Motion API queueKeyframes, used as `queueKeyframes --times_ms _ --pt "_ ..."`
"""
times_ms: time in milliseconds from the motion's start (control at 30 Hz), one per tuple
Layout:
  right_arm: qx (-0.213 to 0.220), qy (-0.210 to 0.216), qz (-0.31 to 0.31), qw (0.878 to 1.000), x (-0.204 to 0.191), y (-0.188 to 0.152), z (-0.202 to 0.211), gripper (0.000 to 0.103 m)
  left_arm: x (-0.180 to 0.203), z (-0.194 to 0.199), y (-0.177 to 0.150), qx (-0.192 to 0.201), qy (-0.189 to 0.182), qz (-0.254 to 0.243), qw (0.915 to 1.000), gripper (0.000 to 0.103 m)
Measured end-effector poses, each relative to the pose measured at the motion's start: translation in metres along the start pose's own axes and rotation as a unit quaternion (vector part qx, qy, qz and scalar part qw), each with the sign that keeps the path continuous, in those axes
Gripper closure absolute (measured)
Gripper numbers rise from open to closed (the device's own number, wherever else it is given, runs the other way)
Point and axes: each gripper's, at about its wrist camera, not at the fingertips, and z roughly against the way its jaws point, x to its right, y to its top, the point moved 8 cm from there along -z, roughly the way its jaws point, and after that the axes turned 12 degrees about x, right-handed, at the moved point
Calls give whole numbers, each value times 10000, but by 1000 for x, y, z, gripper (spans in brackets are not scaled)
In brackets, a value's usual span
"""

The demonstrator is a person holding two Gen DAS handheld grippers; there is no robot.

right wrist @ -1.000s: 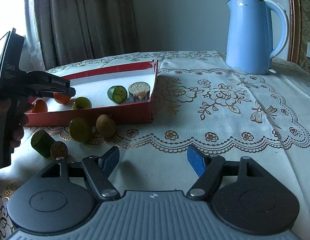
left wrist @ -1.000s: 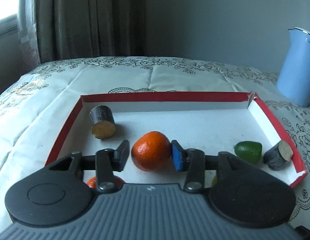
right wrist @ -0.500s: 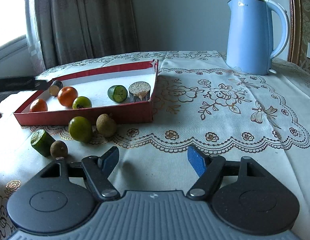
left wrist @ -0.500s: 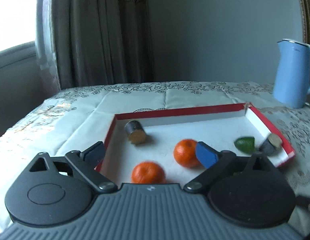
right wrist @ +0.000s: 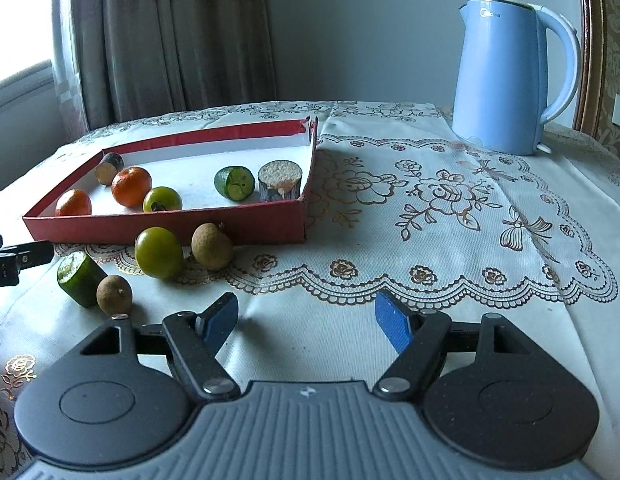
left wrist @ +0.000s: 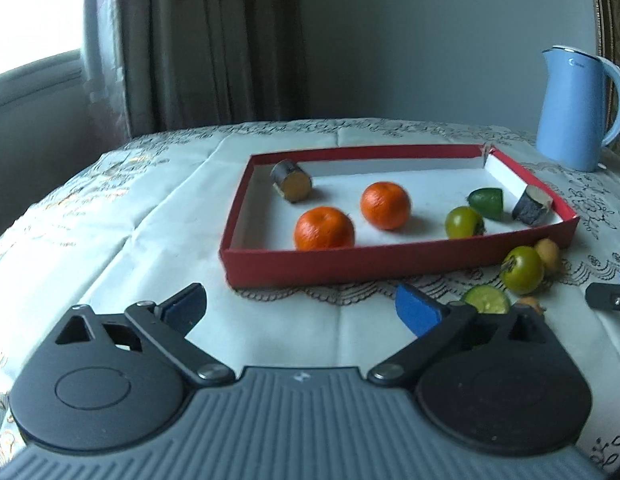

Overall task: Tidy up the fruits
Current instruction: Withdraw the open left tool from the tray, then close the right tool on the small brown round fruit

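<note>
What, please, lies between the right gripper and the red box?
In the right wrist view, loose fruit lies between the right gripper and box: green tomato, two longans, cucumber piece.

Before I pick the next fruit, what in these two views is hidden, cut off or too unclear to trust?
- Left wrist view: the cut green piece and small brown fruit are partly hidden behind the left gripper's finger.
- Left wrist view: the right gripper is cut off by the frame edge.
- Right wrist view: the near orange sits half behind the red tray wall.
- Kettle logo: too small to read.
</note>
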Motion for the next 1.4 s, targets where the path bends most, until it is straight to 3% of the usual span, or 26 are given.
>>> queueKeyframes --times_ms 133,267,433,567,1000,1400 --pt "11 -138 290 9995 -6 1 0 28 -2 -2 -3 -125 -36 53 9999 2" --pt "93 103 194 9997 -19 9 -3 28 -1 -5 -4 -201 -28 -8 9998 0" --pt "148 150 572 9981 -39 16 -14 28 -5 -6 -6 -247 -31 111 9996 0" --pt "161 212 741 9969 -51 20 -21 45 -4 -6 -6 -268 -72 116 9995 0" --pt "12 475 845 9953 -64 16 -31 78 -3 -7 -7 -307 -70 100 9995 0" --pt "239 523 654 9962 -61 22 -20 79 -4 -10 -8 -382 -69 164 9991 0"
